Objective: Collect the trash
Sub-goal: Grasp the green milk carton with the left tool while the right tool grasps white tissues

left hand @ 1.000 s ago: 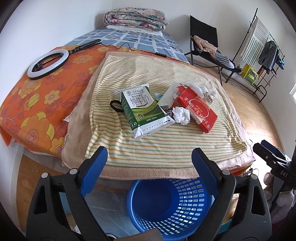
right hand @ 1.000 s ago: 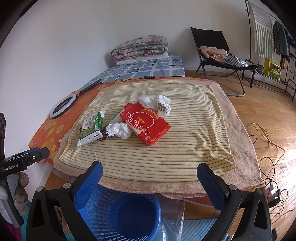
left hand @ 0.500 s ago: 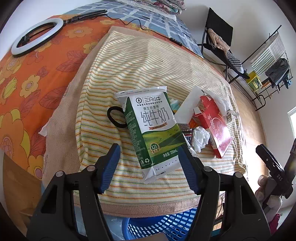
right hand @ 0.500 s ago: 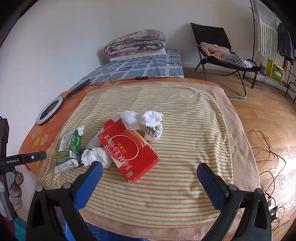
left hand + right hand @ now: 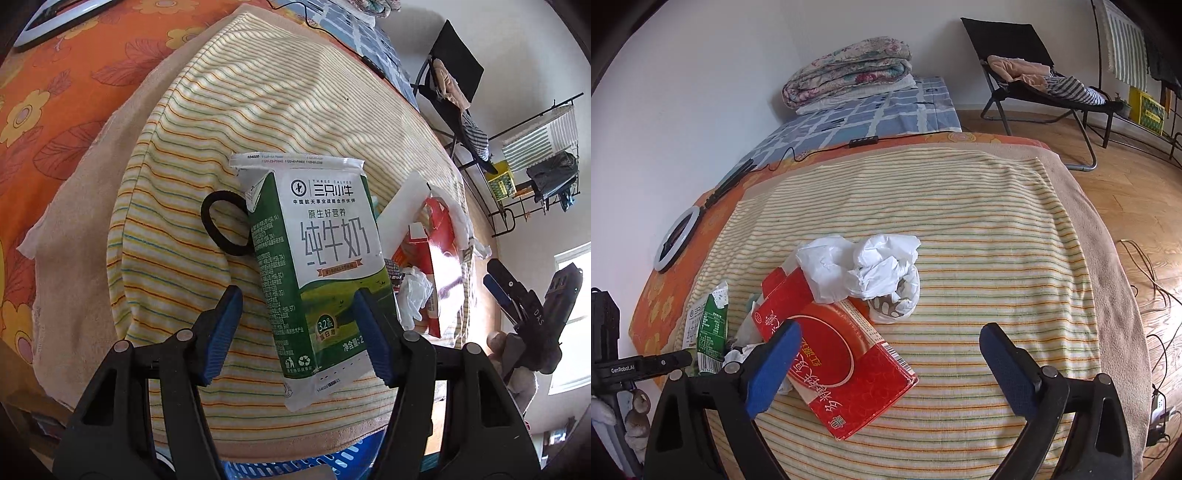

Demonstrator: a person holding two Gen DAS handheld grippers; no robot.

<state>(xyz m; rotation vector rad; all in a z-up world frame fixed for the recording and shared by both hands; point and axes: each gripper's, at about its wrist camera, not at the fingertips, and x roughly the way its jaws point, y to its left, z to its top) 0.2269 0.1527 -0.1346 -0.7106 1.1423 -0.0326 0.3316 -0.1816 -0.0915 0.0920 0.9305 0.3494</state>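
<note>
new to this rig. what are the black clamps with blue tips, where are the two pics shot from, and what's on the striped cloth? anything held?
There is no robot here: a person carries a handheld two-finger gripper in each hand, with a fisheye camera on each looking forward along its fingers. The black arms with blue pads low in each picture are those fingers.

The left wrist view shows the left gripper straddling the lower end of a green and white milk carton, which lies flat on the striped cloth. Its pads do not visibly press it, so nothing is held yet. A black ring lies partly under the carton.

The right wrist view shows the right gripper wide open over a red box, with crumpled white paper beyond it.

The blue basket sits below the cloth's near edge.
</note>
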